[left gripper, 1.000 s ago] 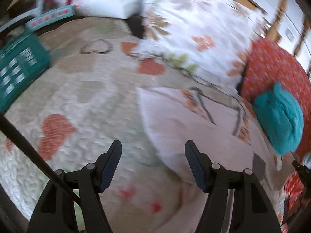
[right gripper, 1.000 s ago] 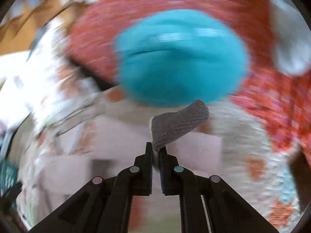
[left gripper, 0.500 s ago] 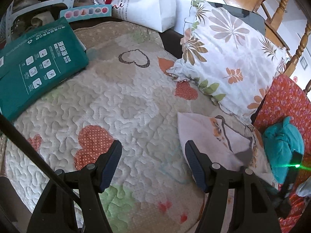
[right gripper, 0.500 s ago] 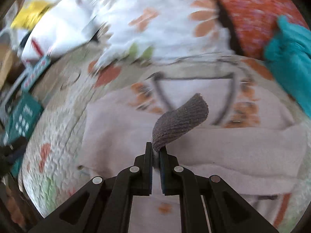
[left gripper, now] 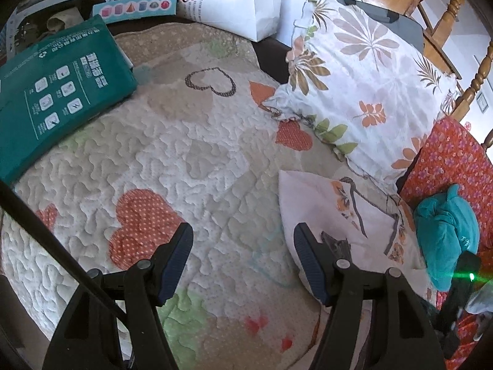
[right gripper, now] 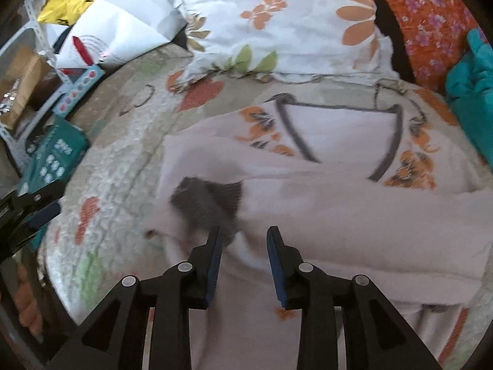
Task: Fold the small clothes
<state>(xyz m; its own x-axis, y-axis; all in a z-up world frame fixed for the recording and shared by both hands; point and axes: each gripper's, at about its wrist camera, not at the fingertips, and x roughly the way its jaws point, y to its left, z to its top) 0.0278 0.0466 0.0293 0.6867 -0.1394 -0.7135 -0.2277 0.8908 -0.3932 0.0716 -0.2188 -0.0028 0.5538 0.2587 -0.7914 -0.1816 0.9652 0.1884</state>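
The right gripper point(right gripper: 243, 248) has just been opening its fingers, and they now stand apart with nothing pinched; the dark grey ribbed knit cuff point(right gripper: 209, 203) lies blurred just ahead of the left finger, beside it rather than between the two. That cuff belongs to the pale pink fleece garment with orange flowers and a grey-trimmed neckline point(right gripper: 339, 209), which lies spread flat on the quilted cream bed cover with red hearts point(right gripper: 114, 178), directly under this gripper. The left gripper point(left gripper: 243, 246) hangs over the bare quilt with its fingers spread wide and empty, the garment's edge just beside its right finger. Behind the garment rests a white pillow printed with leaves point(left gripper: 363, 92). A crumpled teal cloth point(left gripper: 446, 234) lies on a red floral cushion point(left gripper: 456, 157). A flat green package point(left gripper: 52, 98) lies well apart on the quilt.
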